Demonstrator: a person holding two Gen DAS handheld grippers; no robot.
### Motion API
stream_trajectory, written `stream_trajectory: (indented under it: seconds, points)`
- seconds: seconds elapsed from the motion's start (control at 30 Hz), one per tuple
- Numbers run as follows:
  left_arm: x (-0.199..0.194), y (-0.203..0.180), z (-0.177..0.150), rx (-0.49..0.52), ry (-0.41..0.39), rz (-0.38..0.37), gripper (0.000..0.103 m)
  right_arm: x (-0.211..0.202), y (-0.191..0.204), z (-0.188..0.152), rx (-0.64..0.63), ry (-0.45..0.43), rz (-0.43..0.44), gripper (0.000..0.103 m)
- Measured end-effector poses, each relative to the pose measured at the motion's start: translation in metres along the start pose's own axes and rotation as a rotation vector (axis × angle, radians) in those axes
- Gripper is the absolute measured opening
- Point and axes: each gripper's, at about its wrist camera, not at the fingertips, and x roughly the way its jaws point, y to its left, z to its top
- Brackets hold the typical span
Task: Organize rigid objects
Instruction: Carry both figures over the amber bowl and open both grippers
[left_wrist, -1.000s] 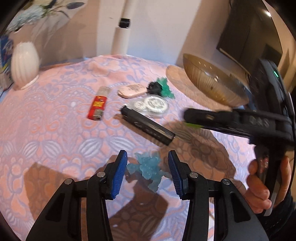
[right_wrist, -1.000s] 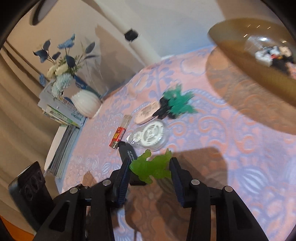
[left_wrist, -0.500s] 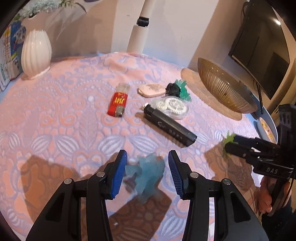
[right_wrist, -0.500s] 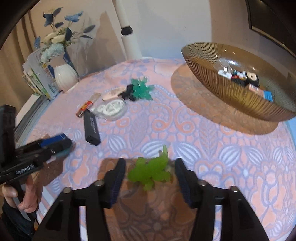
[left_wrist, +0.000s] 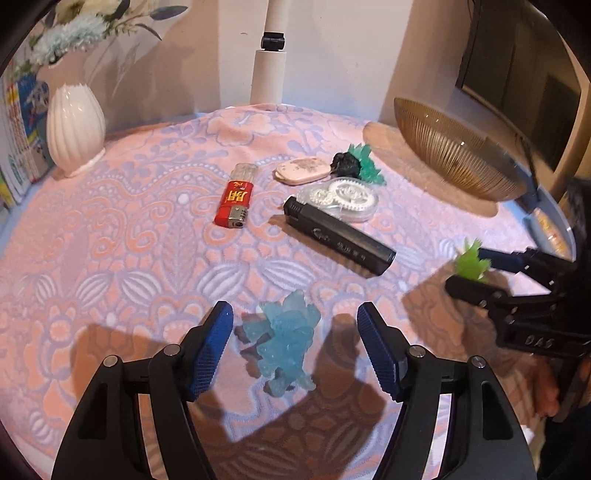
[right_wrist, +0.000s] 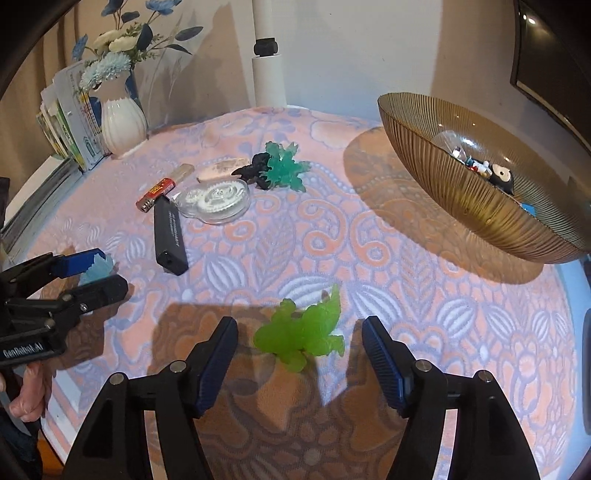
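Books: stacked upright at the far left edge beside the white vase (left_wrist: 75, 127); printed covers, text too small to read.
Red lighter (left_wrist: 236, 197): lies flat on the patterned cloth (left_wrist: 110, 229); yellow characters on its red label, not legible to me.
Pink case (left_wrist: 302, 170): just beyond the lighter, beside a black and teal figure (left_wrist: 356, 166).
Clear gear-shaped case (left_wrist: 343, 197): touching the far end of the black rectangular device (left_wrist: 338, 236), which carries small pale lettering I cannot read.
Left gripper (left_wrist: 295, 347): jaws opening, blue pads apart; in the right wrist view its body reads "GenRobot.AI".
Blue figure (left_wrist: 284, 341): on the cloth between the left pads, touching neither.
Right gripper (right_wrist: 299, 354): jaws opening, pads apart; in the left wrist view its body shows letters reading like "DAS".
Green figure (right_wrist: 304, 334): on the cloth between the right pads, clear of both.
Amber bowl (right_wrist: 472, 206): far right, a few small items inside.
Change: a second ago both pairs of pads stood narrow and close around their figures; both now stand wider. The right view has rolled, so the bowl sits lower and more level.
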Motion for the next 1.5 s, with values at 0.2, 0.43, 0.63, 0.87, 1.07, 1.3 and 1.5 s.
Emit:
stream_trajectory:
  seconds: [0.2,0.43,0.63,0.87,1.07,1.3,1.5]
  points:
    - [-0.002,-0.005,-0.004,0.019,-0.011,0.078,0.037,-0.002,0.0,0.002,0.002,-0.018,-0.007,0.043]
    - [-0.026,-0.015,0.007,-0.02,-0.116,0.039,0.035,-0.045,-0.015,-0.006,-0.007,-0.203,0.09,0.043]
    - [-0.053,-0.071,0.057,0.103,-0.245,-0.052,0.035,-0.082,-0.066,0.003,0.115,-0.273,0.037,0.043]
    - [-0.024,-0.147,0.136,0.195,-0.254,-0.23,0.035,-0.153,-0.149,0.031,0.352,-0.354,-0.182,0.043]
    - [0.034,-0.174,0.167,0.154,-0.159,-0.273,0.036,-0.135,-0.178,0.065,0.408,-0.306,-0.233,0.043]
    - [0.059,-0.178,0.167,0.155,-0.112,-0.261,0.041,-0.082,-0.176,0.078,0.355,-0.118,-0.328,0.043]
    - [0.028,-0.156,0.165,0.13,-0.179,-0.227,0.075,-0.088,-0.18,0.065,0.383,-0.151,-0.332,0.057]
